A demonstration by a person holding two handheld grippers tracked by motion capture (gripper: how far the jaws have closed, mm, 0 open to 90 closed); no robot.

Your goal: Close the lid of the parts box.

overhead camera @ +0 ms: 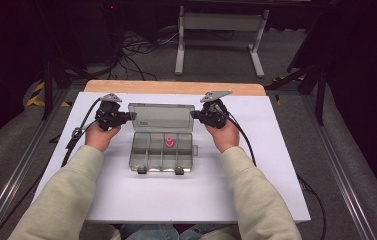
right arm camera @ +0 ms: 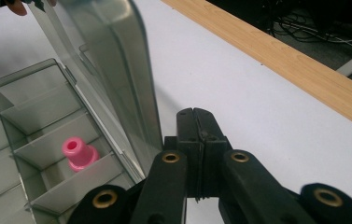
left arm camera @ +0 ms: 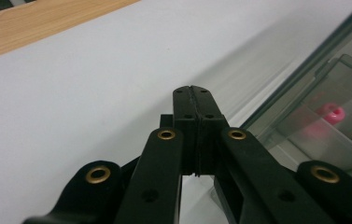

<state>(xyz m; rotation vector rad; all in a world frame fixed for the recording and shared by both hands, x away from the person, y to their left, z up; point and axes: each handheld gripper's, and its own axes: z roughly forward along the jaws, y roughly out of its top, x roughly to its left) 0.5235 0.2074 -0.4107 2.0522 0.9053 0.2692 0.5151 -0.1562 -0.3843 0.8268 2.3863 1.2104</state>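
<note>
step: flanking open organizer box [overhead camera: 162, 150] lid | left gripper [overhead camera: 132, 116], right gripper [overhead camera: 193, 114]: jaws together, empty | next: likely push lid down over pink piece [overhead camera: 169, 143]

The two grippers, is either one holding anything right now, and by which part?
Nothing is held. The left gripper and right gripper are both shut on nothing, flanking the open lid.

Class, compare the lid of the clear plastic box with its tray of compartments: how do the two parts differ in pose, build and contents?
The lid stands raised at the back, while the tray lies flat on the white table. The lid is one plain panel; the tray is split by dividers into compartments. The lid carries nothing, whereas the tray holds a small pink piece in one compartment. Both are the same smoky see-through plastic, joined along the back edge.
</note>
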